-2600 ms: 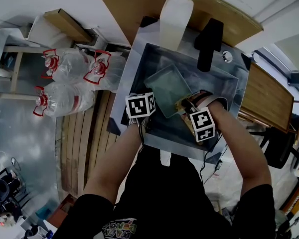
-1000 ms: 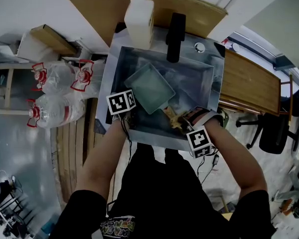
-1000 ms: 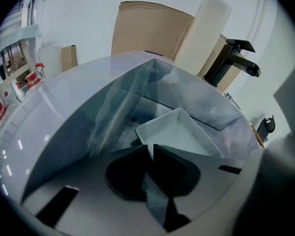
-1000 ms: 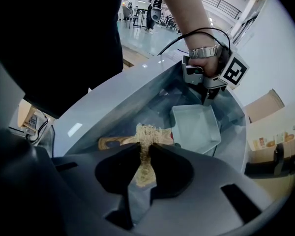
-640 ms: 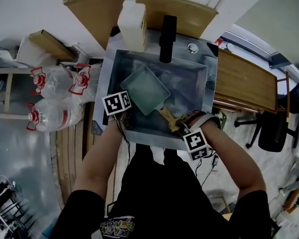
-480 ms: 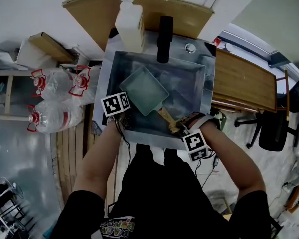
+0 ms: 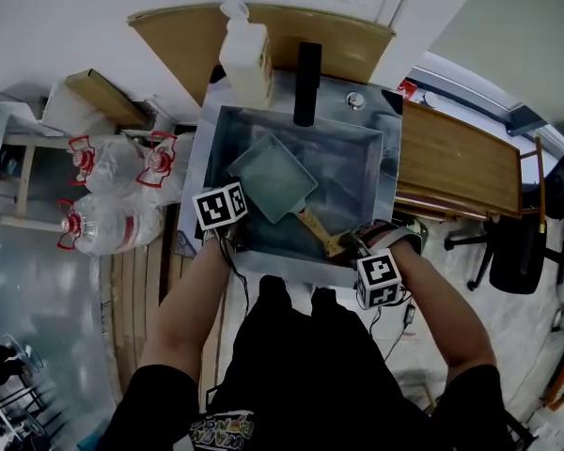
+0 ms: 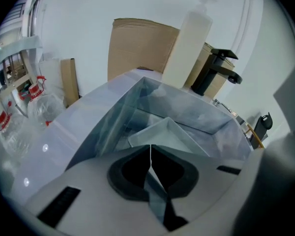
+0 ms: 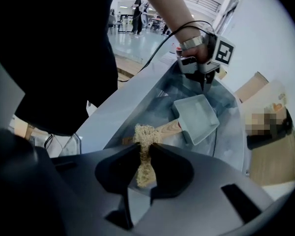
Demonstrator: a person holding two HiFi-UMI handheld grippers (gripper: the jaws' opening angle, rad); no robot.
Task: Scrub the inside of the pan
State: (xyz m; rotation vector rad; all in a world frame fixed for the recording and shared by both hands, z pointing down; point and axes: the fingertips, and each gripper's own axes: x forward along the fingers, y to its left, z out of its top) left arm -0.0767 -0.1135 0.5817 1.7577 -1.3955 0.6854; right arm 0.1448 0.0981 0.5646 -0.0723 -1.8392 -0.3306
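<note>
Over the sink (image 7: 205, 153), the left gripper (image 8: 150, 151) had just closed its jaws on nothing, leaving the pan (image 7: 273, 178) lying unheld inside; the right gripper (image 9: 143, 156) pinched a scrubber (image 9: 144, 134) at its near rim, so scrubbing seemed paused.

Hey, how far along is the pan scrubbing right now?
Done: the pan lies in the sink and the right gripper is shut on the tan scrubber. In hand: the scrubber sits over the pan's wooden handle, not inside the pan. The left gripper, empty, has just been closing its jaws, clear of the pan. Left: scrubbing the inside; nothing shows it begun.
</note>
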